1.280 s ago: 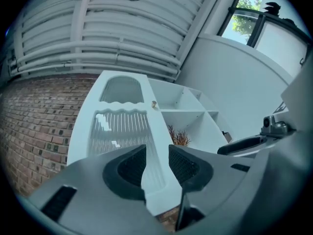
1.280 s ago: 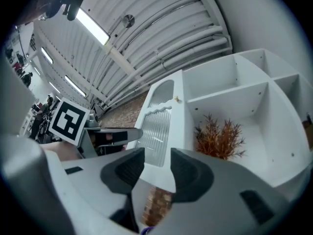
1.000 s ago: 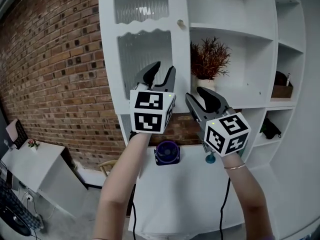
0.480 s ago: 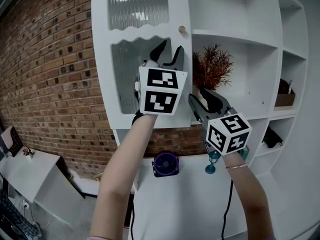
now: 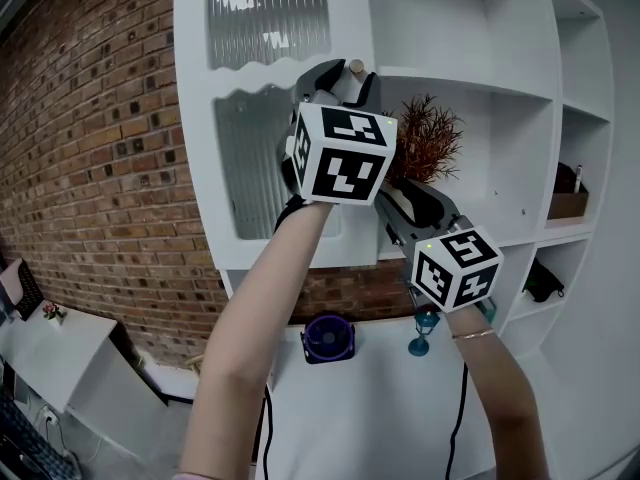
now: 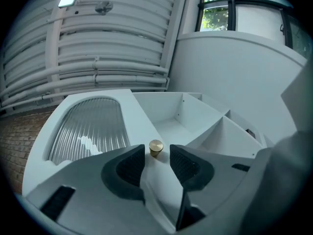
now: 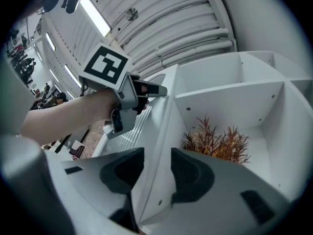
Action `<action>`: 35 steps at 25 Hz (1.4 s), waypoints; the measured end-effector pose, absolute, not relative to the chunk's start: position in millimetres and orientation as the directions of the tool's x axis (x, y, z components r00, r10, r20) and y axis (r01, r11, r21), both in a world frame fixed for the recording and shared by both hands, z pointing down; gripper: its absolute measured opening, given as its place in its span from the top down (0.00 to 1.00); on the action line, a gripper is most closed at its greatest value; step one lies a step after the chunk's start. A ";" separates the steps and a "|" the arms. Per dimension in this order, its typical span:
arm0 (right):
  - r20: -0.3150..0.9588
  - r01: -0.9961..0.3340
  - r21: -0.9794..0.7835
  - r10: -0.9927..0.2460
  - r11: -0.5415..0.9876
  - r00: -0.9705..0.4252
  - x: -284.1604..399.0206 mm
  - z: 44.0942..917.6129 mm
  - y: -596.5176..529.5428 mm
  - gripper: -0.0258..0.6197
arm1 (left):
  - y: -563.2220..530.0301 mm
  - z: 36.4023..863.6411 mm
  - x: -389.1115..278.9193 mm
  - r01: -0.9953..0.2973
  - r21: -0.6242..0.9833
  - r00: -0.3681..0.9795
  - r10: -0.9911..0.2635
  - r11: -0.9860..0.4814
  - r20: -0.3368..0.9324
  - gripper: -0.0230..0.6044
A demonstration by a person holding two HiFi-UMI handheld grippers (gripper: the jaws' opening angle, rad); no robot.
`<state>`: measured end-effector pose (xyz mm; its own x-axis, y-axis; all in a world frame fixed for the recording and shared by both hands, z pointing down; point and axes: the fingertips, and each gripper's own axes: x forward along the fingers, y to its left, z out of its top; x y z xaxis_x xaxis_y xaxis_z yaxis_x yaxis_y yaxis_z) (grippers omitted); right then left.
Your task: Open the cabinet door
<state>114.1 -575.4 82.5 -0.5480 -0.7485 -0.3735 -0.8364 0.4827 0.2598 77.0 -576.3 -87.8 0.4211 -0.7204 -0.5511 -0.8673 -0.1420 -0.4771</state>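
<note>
Since a second ago the left gripper (image 6: 156, 156) is rising up the cabinet door (image 5: 200, 128) to its brass knob (image 6: 156, 147). The knob is sitting between the wide-spread fingers, untouched. The right gripper (image 7: 155, 168) is hovering lower, jaws apart and empty.

Matt white cabinet door (image 5: 197, 148), ribbed glass panel (image 5: 268, 13), small knob (image 6: 156, 147) — brass, perhaps — rough brick wall (image 5: 90, 168).
</note>
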 end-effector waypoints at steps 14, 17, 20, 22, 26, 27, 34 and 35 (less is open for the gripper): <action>-0.357 -0.823 0.260 -0.741 0.506 -0.568 97.4 89.9 -568.4 0.71 | -581.2 -94.7 79.3 -0.875 -0.483 0.335 -0.760 -0.031 -0.557 0.83; -0.350 -0.827 0.257 -0.750 0.499 -0.562 99.2 91.9 -567.2 0.71 | -578.8 -94.2 77.7 -0.877 -0.479 0.344 -0.757 -0.048 -0.555 0.83; -0.341 -0.831 0.252 -0.759 0.496 -0.555 101.7 94.2 -566.9 0.70 | -571.2 -94.8 77.3 -0.879 -0.473 0.352 -0.744 -0.056 -0.567 0.84; -0.331 -0.831 0.245 -0.762 0.500 -0.556 101.9 96.6 -567.2 0.70 | -564.9 -95.1 77.3 -0.880 -0.471 0.358 -0.736 -0.061 -0.575 0.84; -0.305 -0.818 0.229 -0.759 0.528 -0.575 94.6 102.2 -567.2 0.69 | -552.4 -95.5 74.6 -0.878 -0.473 0.372 -0.724 -0.070 -0.582 0.84; -0.301 -0.812 0.223 -0.754 0.539 -0.583 92.5 103.3 -565.9 0.69 | -549.4 -95.5 73.9 -0.878 -0.473 0.375 -0.721 -0.075 -0.583 0.84; -0.277 -0.768 0.216 -0.717 0.602 -0.640 81.8 104.8 -548.6 0.71 | -531.2 -95.7 69.5 -0.881 -0.462 0.387 -0.712 -0.099 -0.586 0.84; -0.275 -0.762 0.212 -0.711 0.612 -0.647 80.7 104.9 -545.7 0.71 | -528.8 -95.8 68.6 -0.882 -0.461 0.387 -0.712 -0.100 -0.586 0.84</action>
<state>80.7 -545.7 104.9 -0.6473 -0.7107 -0.2755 -0.7620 0.6119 0.2120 68.6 -528.8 -95.8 0.3867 -0.7124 -0.5855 -0.8820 -0.1002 -0.4606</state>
